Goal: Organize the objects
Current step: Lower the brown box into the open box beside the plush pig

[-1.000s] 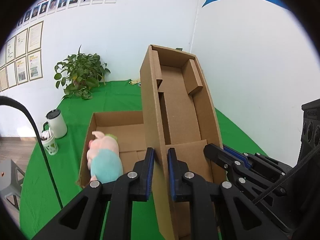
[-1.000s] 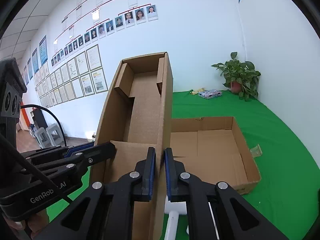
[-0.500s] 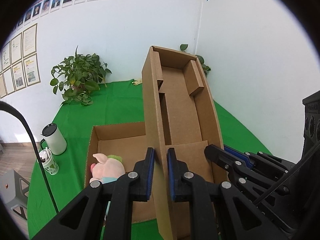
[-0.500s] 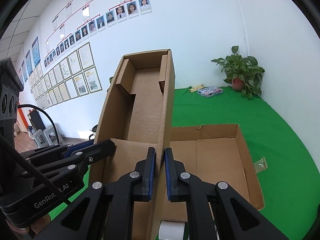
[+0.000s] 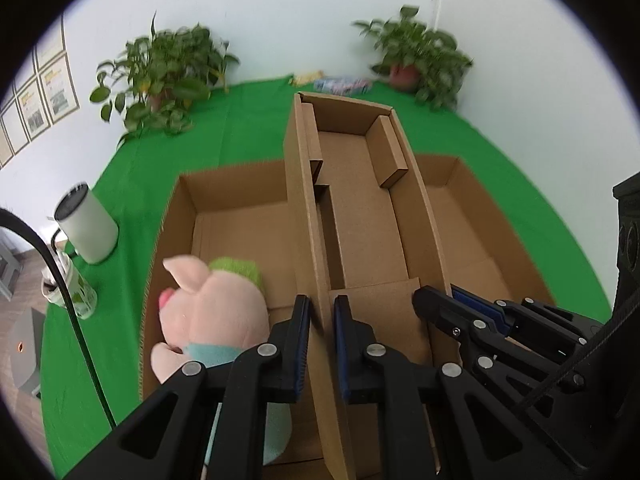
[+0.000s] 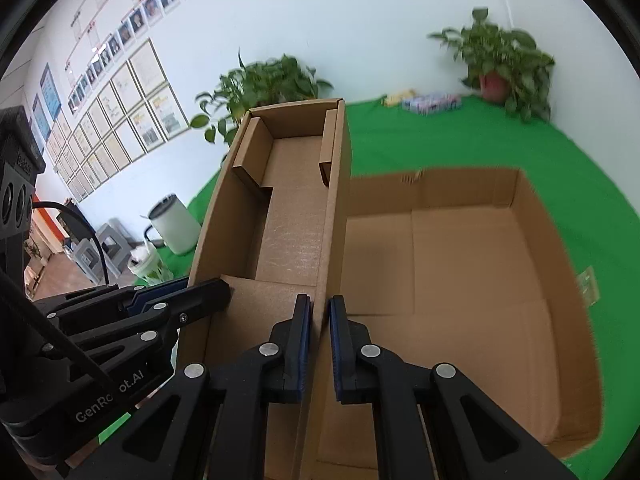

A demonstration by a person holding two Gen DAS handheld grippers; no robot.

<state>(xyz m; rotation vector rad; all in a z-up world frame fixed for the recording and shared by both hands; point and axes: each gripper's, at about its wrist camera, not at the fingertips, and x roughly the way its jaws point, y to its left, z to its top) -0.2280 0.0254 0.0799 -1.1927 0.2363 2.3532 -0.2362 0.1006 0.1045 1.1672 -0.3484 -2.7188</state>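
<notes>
I hold a narrow open cardboard tray [image 5: 360, 220] between both grippers, above a large open cardboard box [image 5: 224, 188]. My left gripper [image 5: 322, 312] is shut on the tray's left wall. My right gripper [image 6: 319, 312] is shut on the tray's right wall [image 6: 334, 216]; it shows in the left wrist view [image 5: 436, 304] too. A pink plush pig [image 5: 216, 308] in a teal outfit lies in the box's left part. The big box's right part [image 6: 460, 264] is bare cardboard. The tray is tilted down over the box.
The box sits on a green cloth [image 5: 132, 184]. A white mug [image 5: 86, 230] and a green-patterned cup [image 5: 74, 296] stand left of it. Two potted plants [image 5: 168, 76] [image 5: 416, 56] and small packets [image 5: 340, 84] stand at the back wall.
Both grippers have tipped forward and down with the tray, so it now hangs over the large box. The pig and the box look closer. Both grips are unchanged.
</notes>
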